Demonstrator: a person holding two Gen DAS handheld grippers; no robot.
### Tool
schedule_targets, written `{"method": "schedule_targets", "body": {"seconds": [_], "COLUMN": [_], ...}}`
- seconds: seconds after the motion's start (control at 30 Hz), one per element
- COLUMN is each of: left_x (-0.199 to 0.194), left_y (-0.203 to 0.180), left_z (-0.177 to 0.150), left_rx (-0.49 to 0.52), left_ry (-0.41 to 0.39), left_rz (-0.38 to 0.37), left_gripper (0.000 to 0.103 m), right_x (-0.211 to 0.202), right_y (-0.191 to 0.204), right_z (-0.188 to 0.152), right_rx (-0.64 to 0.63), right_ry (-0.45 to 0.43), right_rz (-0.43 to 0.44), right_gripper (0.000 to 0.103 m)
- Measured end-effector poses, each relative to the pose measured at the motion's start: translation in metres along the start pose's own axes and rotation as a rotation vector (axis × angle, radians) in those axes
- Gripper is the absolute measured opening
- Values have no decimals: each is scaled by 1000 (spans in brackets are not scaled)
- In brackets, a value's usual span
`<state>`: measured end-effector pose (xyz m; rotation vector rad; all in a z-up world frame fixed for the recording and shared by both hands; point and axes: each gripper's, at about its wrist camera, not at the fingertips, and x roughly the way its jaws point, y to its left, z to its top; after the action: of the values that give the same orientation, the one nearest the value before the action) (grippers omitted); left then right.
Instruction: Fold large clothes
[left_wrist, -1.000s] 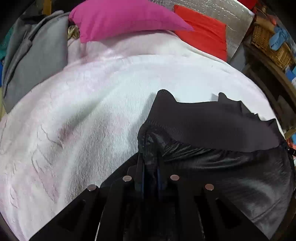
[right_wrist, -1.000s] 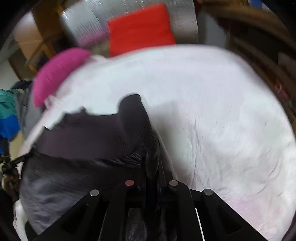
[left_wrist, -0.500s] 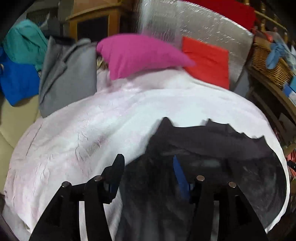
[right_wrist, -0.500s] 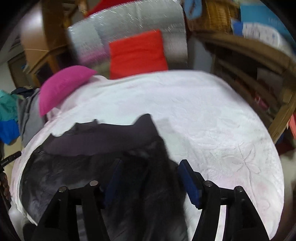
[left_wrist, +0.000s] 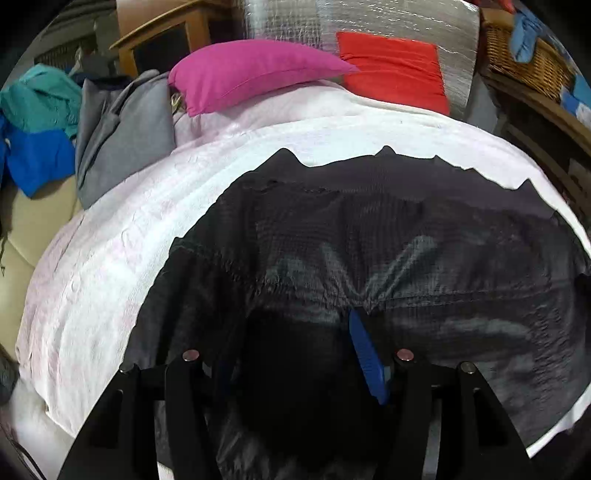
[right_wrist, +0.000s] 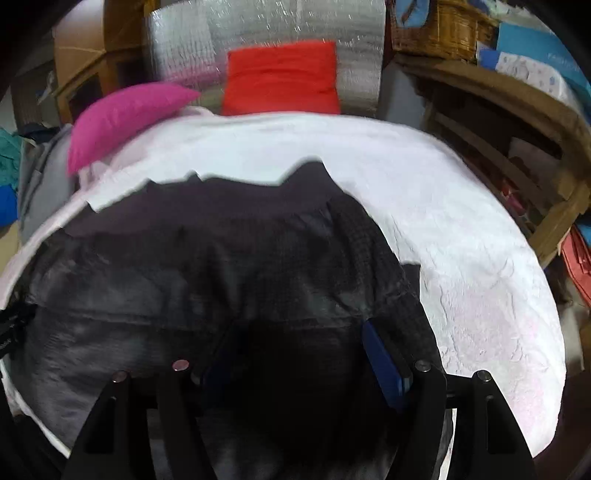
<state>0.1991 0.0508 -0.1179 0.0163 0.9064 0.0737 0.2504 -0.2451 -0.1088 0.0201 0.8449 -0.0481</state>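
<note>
jacket (left_wrist: 388, 240): black, crinkly ripstop, ribbed hem, spread flat
bedcover (left_wrist: 129, 229): white, textured
left gripper (left_wrist: 291, 354): jaws spread, empty
right gripper (right_wrist: 299, 354): jaws spread, empty

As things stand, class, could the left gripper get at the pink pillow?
Probably yes: the left gripper is open and holds nothing, and only the black garment and white blanket lie between it and the pink pillow.

place: home bedroom | evidence: white-covered bed (left_wrist: 110, 236), pink pillow (left_wrist: 251, 72), wicker basket (right_wrist: 439, 31)
</note>
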Motion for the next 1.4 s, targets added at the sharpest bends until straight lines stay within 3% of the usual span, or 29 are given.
{"method": "schedule_targets", "body": {"seconds": [0.17, 0.33, 0.47, 0.93, 1.0, 1.07, 1.2, 1.3, 1.4], "left_x": [-20, -32, -33, -15, -26, -43, -60, -47, -29], "left_y": [-7, -30, -40, -43, -38, -32, -28, -22, -5], "left_z": [1, -11, -21, -36, -36, -39, -46, -53, -56], "left_rx": [-15, -4, 9, 28, 2, -26, -29, -35, -88], "left_ry": [-28, -27, -12, 39, 41, 9, -38, 7, 84], "left_rz": [-41, -71, -83, -74, -104, -128, -106, -30, -27], "left_gripper": [60, 60, 60, 64, 64, 64, 71, 71, 71], "right_x": [-37, -36, -18, -8, -18, -39, -70, -62, -34], "right_y": [39, 82, 101, 102, 97, 89, 86, 81, 55], "right_z": [1, -15, -38, -52, -47, -46, -50, -58, -66], "right_rx": [-8, 18, 21, 21, 59, 98, 84, 88, 196], "right_ry": [-71, -16, 34, 49, 66, 27, -40, -21, 71], "right_rz": [62, 146, 103, 82, 111, 125, 101, 73, 77], "right_gripper": [74, 77, 78, 79, 79, 79, 85, 85, 85]}}
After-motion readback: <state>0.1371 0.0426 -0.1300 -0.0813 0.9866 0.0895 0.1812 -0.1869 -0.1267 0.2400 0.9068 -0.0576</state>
